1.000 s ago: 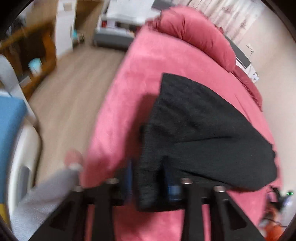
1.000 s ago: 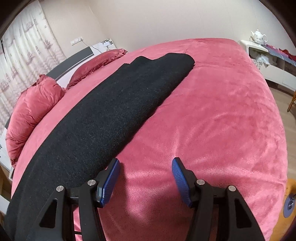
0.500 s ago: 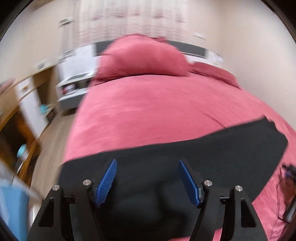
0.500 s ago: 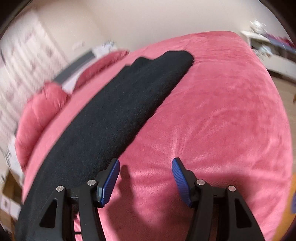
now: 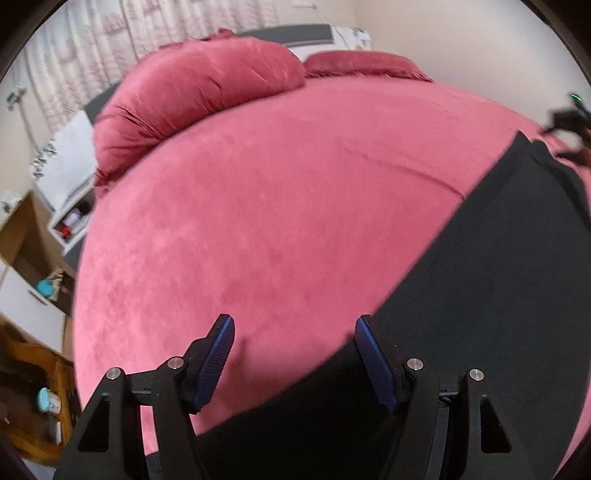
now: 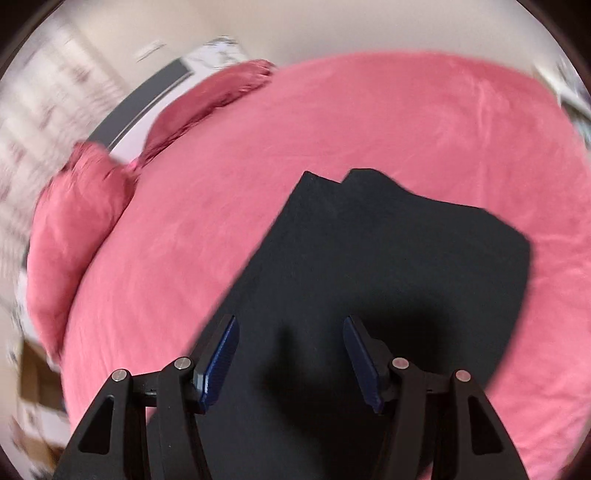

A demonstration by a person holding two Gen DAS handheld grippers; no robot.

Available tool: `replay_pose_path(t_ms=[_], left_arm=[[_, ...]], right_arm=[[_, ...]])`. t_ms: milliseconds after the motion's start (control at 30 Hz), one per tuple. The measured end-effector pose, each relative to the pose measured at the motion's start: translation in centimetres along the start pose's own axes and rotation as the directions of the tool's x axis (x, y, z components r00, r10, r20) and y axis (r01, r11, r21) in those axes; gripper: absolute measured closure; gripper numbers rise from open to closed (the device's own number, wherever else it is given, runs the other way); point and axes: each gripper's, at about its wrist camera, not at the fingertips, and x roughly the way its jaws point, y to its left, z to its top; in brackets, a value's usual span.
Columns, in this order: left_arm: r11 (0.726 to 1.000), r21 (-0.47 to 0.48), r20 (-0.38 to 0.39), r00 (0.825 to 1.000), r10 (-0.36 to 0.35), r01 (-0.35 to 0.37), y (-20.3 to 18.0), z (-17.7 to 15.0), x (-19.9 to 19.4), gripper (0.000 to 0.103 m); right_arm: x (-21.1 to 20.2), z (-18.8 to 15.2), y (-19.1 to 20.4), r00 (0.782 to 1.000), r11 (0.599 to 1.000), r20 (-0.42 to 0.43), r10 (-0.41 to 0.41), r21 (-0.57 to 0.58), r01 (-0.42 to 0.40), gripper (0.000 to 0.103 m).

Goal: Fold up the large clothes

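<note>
A black knit garment [image 5: 480,295] lies folded into a long strip on the pink bed [image 5: 258,206]. In the left wrist view it runs from the bottom middle up to the right. My left gripper [image 5: 293,354] is open and empty, over the garment's left edge. In the right wrist view the garment [image 6: 369,277] fills the lower middle, with its far end squared off. My right gripper [image 6: 290,354] is open and empty, hovering above the garment.
Two pink pillows [image 5: 192,96] lie at the head of the bed by a grey headboard [image 5: 288,35]. A white nightstand [image 5: 70,184] and wooden shelves [image 5: 33,362] stand off the bed's left side. Dark gear with a green light [image 5: 570,114] shows at the right.
My left gripper let go of the garment, opened, and swung toward the pillows. My right gripper moved left from over bare bed to over the garment.
</note>
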Motion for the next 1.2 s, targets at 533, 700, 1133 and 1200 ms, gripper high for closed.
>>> replay_pose_path(t_ms=[533,700,1133,1200], left_arm=[[0.993,0.019,0.137,0.984,-0.117,0.116,-1.3,-3.1,-3.1,0.094],[0.990,-0.089,0.172,0.981,-0.089,0.106,0.7,-1.3,-3.9,0.103],[0.949,-0.266,0.121,0.971,0.207,-0.169,2.9,-5.8,-2.3,0.024],[0.927,-0.329,0.140,0.962,0.235,-0.179,3.3,-7.7,-3.4,0.016]], right_arm=[[0.0,0.4,-1.2,0.997,0.997,0.016,-0.071,-0.007,0.071,0.097],[-3.7,2.9,2.7,0.994,0.998,0.107,0.010,-0.064,-0.003,0.097],[-1.8,-2.1,-5.2,0.984,0.997,0.180,0.000,-0.079,0.014,0.060],[-4.7,-4.6,-9.8,0.971,1.000,0.238,-0.009,-0.020,0.014,0.050]])
